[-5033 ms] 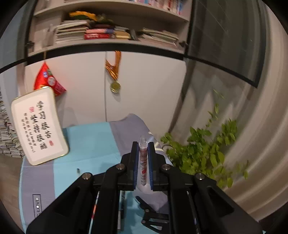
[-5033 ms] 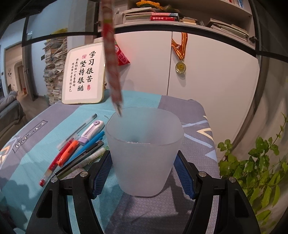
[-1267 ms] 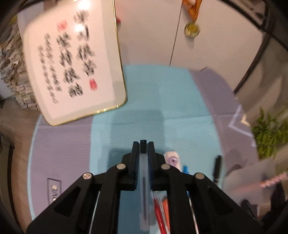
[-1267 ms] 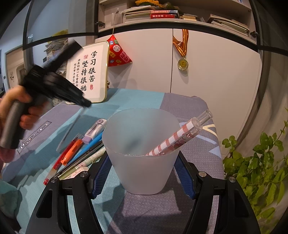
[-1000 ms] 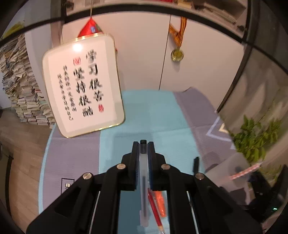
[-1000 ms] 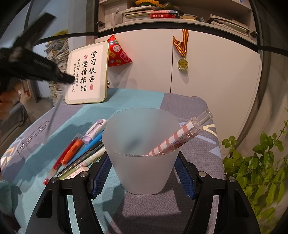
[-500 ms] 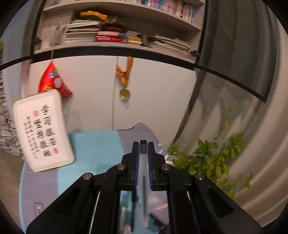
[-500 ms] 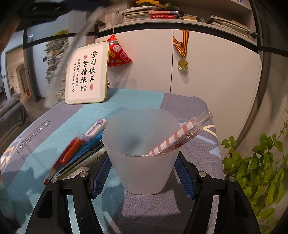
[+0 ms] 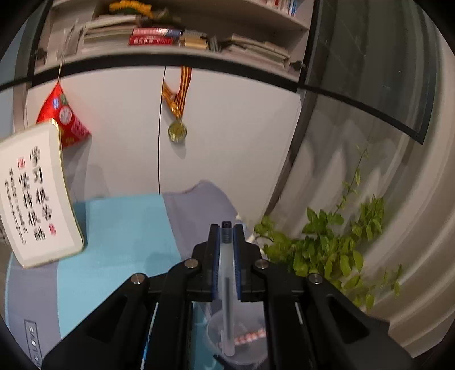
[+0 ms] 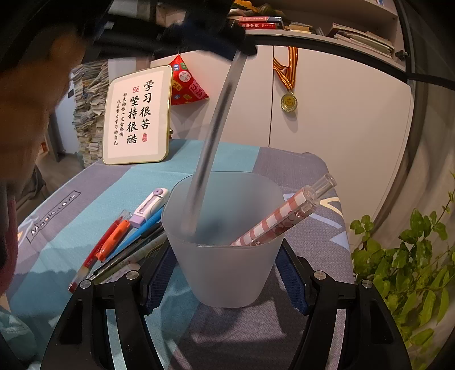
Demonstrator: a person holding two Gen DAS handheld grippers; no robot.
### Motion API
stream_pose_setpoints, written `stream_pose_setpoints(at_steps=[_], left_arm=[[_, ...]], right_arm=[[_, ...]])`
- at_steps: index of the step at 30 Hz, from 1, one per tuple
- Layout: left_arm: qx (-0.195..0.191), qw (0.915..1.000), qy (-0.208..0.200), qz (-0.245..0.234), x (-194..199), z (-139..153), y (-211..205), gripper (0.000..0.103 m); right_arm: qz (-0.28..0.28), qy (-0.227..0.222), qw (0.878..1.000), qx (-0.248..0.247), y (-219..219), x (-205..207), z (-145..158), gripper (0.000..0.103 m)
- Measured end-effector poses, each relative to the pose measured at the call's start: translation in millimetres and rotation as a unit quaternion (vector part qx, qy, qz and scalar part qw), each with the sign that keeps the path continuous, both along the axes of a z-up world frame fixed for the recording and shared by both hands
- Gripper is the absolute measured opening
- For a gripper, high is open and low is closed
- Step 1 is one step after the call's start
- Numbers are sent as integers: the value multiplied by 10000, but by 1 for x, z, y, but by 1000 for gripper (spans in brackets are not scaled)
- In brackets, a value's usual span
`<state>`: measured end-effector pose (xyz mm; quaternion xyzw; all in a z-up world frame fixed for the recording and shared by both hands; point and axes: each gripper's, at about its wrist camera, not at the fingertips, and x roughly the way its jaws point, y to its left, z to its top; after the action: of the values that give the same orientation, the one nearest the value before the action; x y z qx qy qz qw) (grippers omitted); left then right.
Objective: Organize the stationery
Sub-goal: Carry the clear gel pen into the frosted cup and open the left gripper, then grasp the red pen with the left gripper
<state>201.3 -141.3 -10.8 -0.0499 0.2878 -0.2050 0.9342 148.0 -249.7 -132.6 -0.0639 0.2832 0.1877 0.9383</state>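
Now the left gripper (image 9: 226, 256), clamped on a clear pen (image 10: 212, 142), lowers its tip into the frosted cup (image 10: 227, 264) that the right gripper (image 10: 227, 280) grips w/ 1 striped pen (image 10: 280, 217) inside; next: release.

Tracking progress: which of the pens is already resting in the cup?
The red-and-white striped pen, leaning against the right rim of the cup. The clear pen is only entering, gripped by the left fingers; the others lie on the table.

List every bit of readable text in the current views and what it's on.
"学习很苦 坚持很酷": large characters on the framed plaque.
"将来的你一定会感谢现在努力学习的自己": small column on the same plaque.
"Magic.LOVE": label on the tablecloth.
Too small or blurred: the plaque's red seals, red hanging ornament, medal, book spines.
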Motion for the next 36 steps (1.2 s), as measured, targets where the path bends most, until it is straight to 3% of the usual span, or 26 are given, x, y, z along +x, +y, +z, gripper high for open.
stream_pose_setpoints(at_steps=[15,23,24,26,28,32,36], left_arm=[[309,9973,657,-126,-36,-27,19,8],[453,9966,673,-172,-46,-23,17,8],[450,9965,673,-187,-46,-22,17,10],[445,9966,681,-160,-48,-19,20,33],[412,9970,650,-48,-50,-15,27,46],[574,9962,527,381,-53,-14,50,46],[689,9894,916,894,-46,-38,84,46]], right_arm=[[4,-5,10000,-6,1,0,0,70],[10,-15,10000,-17,1,-2,-1,70],[8,-14,10000,-12,1,-2,0,70],[9,-14,10000,-16,1,-2,0,70],[10,-14,10000,-17,1,-2,0,70],[13,-18,10000,-21,2,-2,1,70],[12,-22,10000,-26,0,-2,1,70]])
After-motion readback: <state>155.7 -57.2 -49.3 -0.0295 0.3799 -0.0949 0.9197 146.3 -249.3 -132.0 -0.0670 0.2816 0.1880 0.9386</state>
